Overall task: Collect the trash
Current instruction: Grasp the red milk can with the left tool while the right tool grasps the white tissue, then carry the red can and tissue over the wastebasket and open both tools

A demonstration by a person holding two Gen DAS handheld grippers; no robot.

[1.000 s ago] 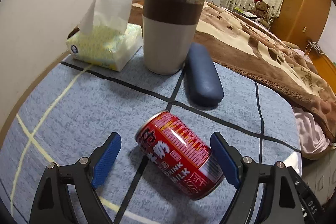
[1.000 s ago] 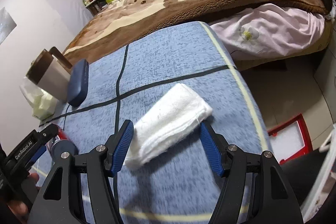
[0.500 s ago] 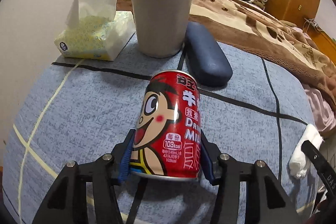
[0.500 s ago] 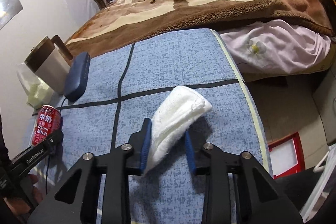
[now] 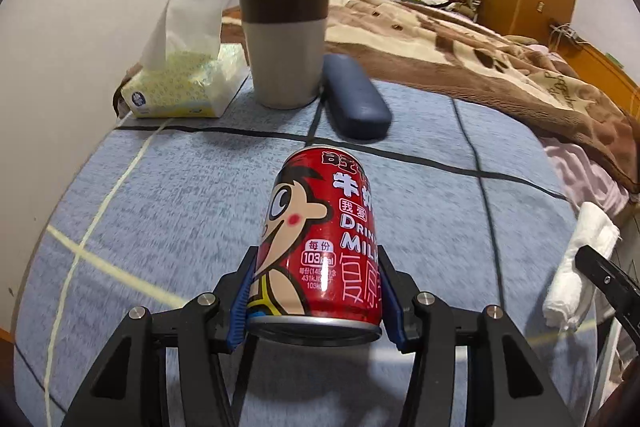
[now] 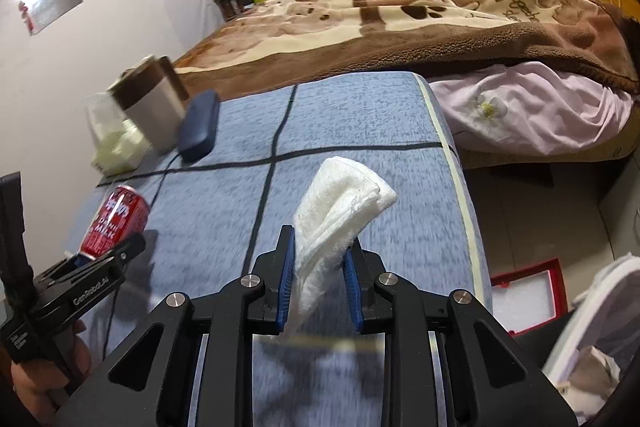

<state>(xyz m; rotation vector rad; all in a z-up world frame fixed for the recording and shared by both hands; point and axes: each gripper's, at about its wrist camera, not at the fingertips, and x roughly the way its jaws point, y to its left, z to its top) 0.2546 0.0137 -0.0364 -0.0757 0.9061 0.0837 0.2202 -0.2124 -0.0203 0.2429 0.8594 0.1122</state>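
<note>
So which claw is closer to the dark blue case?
Left. The left claw, shut on the red can, sits just in front of the dark blue case. The right claw grips the white cloth farther off.

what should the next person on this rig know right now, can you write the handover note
Left gripper: shut on the red milk can, raised off the blue cloth.
Right gripper: jaws closing, pads already pinching the white wad, which is lifted too.
Still on the cloth: tumbler, blue case, tissue pack; these do not look like trash.
Done: both pieces picked up.
Left: drop them. A white bag at lower right in the right wrist view may be the bin.
</note>
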